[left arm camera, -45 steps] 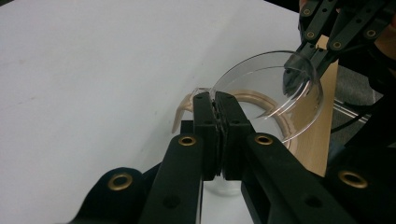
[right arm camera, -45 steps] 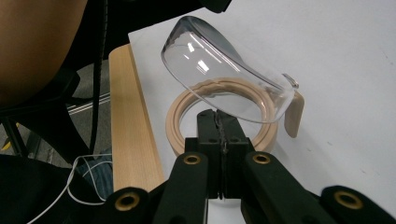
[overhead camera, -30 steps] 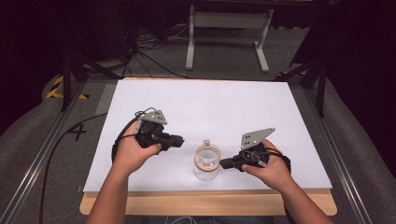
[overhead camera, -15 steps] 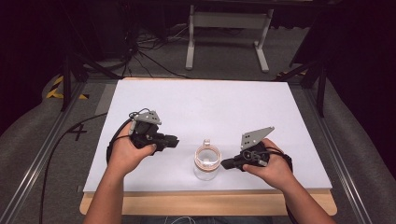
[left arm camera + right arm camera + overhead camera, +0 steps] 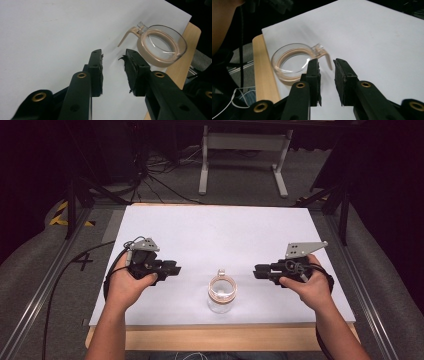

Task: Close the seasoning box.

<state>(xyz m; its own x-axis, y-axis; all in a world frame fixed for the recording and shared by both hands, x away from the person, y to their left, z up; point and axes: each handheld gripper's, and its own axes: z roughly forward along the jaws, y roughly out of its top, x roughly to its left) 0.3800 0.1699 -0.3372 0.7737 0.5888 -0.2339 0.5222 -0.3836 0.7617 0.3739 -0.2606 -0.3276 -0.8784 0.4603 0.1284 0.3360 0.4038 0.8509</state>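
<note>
A grey metal stand (image 5: pixel 243 157) beyond the white table (image 5: pixel 225 227)

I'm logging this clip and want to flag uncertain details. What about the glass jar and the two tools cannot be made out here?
- Glass jar: whether it holds anything; high view too small, glare in both gripper views.
- Jar's base: hidden by its own rim and tan seal ring.
- Jar's clasp: blurred in the right gripper view; latch type unclear.
- Left tool and right tool: gap between jaws too small in the high view.
</note>
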